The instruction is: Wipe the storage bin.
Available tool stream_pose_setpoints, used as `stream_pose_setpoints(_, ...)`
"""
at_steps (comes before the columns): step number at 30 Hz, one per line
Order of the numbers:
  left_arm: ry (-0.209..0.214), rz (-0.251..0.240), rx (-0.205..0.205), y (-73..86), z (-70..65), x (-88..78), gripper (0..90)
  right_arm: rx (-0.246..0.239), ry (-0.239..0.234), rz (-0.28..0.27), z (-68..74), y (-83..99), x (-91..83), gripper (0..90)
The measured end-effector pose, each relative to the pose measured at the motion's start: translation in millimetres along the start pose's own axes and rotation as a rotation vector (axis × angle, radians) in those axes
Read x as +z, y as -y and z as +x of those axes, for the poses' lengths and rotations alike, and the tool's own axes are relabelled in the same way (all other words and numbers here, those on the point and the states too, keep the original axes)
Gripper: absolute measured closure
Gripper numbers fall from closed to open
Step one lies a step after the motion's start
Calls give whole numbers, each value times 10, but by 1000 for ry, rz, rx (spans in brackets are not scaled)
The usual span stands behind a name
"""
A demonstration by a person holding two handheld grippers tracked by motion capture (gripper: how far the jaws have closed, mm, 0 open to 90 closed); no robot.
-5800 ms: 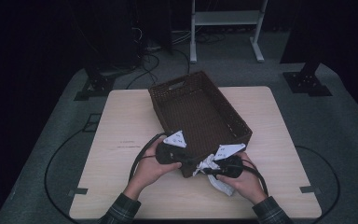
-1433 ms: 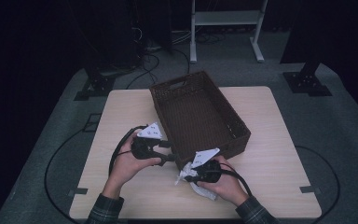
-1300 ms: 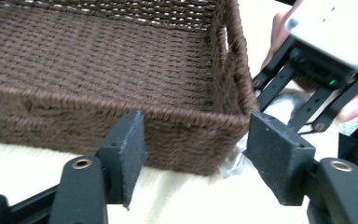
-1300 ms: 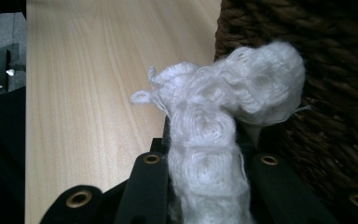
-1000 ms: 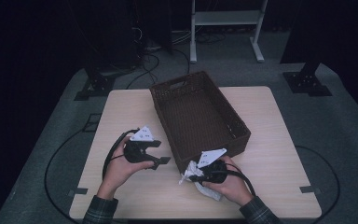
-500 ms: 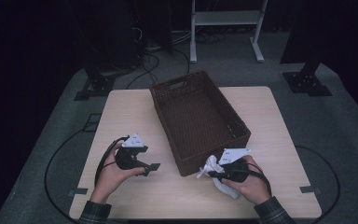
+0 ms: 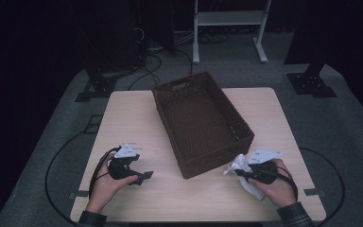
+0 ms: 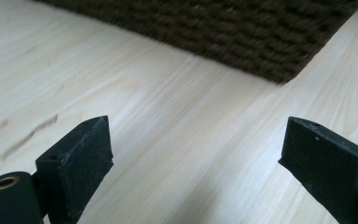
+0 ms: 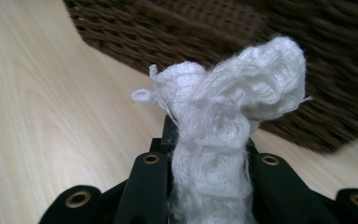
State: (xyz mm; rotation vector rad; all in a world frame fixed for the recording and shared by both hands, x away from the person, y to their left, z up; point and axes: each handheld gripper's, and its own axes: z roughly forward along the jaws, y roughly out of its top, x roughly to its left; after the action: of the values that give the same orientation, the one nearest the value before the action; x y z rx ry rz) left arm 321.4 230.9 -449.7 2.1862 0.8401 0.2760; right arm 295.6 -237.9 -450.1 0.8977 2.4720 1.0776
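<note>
Clamping a white knitted cloth (image 9: pixel 223 140), the right tool (image 7: pixel 243 172) rests low over the worktop (image 7: pixel 137 113) near its front right corner, just beside the front right corner of the brown wicker basket (image 7: pixel 201 120). Its jaws stand close together with the cloth pinched between them. In the right gripper view the cloth rises out of the jaws as a narrow bunched column, its long axis running along the tool, and it flares at the far end into a crumpled head that points toward the basket's woven wall. In the high view one end of the cloth pokes out toward the basket corner while the rest hangs under the person's right hand (image 7: pixel 274 182) and lies on the wood.

The left tool (image 8: pixel 193 154) sits well apart, near the worktop's front left, aimed at the basket's near corner. Its jaws have just been opening and stand wide apart, with bare wood between them. The basket lies diagonally on the worktop, its long axis running from far left to near right.
</note>
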Motion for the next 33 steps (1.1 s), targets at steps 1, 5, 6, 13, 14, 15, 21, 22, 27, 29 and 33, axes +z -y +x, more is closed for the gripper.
stream_pose_setpoints(1, -4, 6, -1, 24, 8, -2, 74, 11, 20, 1, -42, 41, -36, 742)
stream_pose_setpoints(5, -21, 21, -13, 139, 30, 0, 75, 59, 80, 18, -194, 213, -151, 742)
stream_pose_setpoints(6, -23, 23, -21, 180, 31, -7, 74, 66, 91, 19, -221, 245, -176, 742)
stream_pose_setpoints(13, -44, 27, -42, 282, 47, -36, 74, 100, 144, 24, -358, 416, -325, 742)
stream_pose_setpoints(14, -47, 28, -42, 301, 53, -41, 74, 103, 150, 25, -375, 442, -346, 742)
stream_pose_setpoints(15, -49, 30, -46, 320, 55, -44, 74, 114, 170, 31, -406, 494, -390, 742)
stream_pose_setpoints(21, -84, 45, -54, 424, 69, -63, 74, 144, 206, 40, -486, 623, -489, 740)
stream_pose_setpoints(22, -86, 47, -56, 435, 68, -66, 74, 144, 206, 40, -486, 623, -489, 740)
stream_pose_setpoints(27, -94, 50, -58, 476, 64, -61, 74, 154, 229, 57, -526, 695, -525, 738)
stream_pose_setpoints(29, -99, 55, -56, 489, 63, -51, 74, 157, 236, 63, -548, 724, -530, 737)
stream_pose_setpoints(33, -114, 67, -56, 519, 66, -39, 73, 170, 245, 76, -565, 763, -532, 737)
